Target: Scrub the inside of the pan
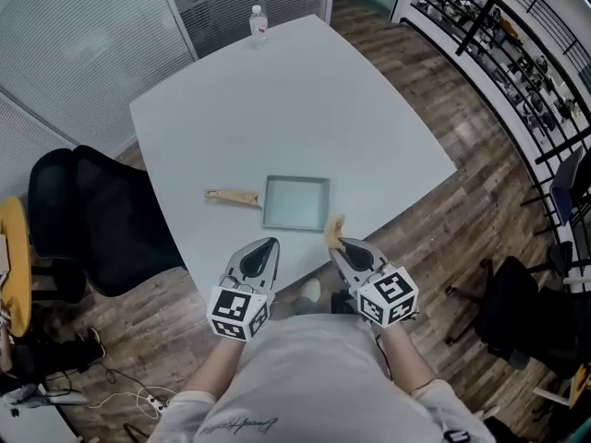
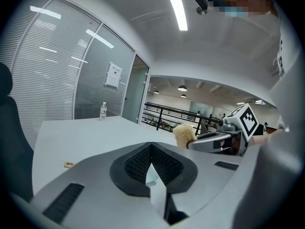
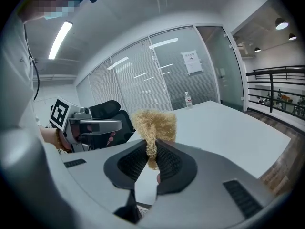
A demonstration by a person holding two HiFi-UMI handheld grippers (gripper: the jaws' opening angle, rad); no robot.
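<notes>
My right gripper has its fingers clamped on the straw-coloured scrubber, tuft pointing forward for wiping. My left gripper has its fingers pressed together on nothing, free to steady the wooden handle. The pan lies open side up by the desk's near edge, just ahead of both.

We hold both grippers low at 6 o'clock; our left gripper points toward 12, jaws pressed together on nothing; our right gripper angles toward 11, jaws clamped on a tan scrub pad.
</notes>
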